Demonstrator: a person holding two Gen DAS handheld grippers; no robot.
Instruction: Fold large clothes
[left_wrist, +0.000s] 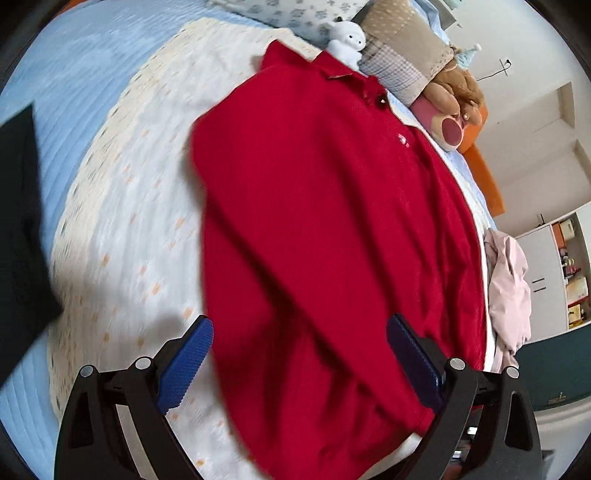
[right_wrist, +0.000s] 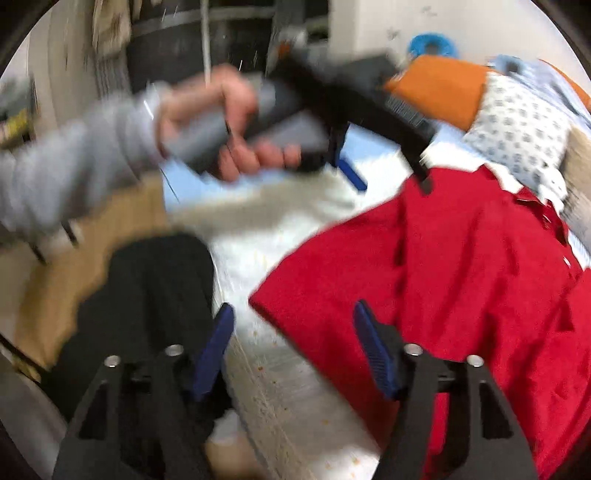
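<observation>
Blue pads (left_wrist: 192, 363) of my left gripper (left_wrist: 299, 365) gape over the red shirt (left_wrist: 332, 240) – one side folded, gripping nothing; right gripper (right_wrist: 295, 350) parted, empty – more folds remain.

The shirt (left_wrist: 314, 221) is showing matt red knit cloth; the blanket (left_wrist: 129, 221) is looking fleecy; the jaws' blue pads (left_wrist: 188, 363) are looking ribbed plastic.

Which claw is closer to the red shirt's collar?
Left. The left claw hangs over the red shirt up near its collar; the right claw is down by its bottom corner.
</observation>
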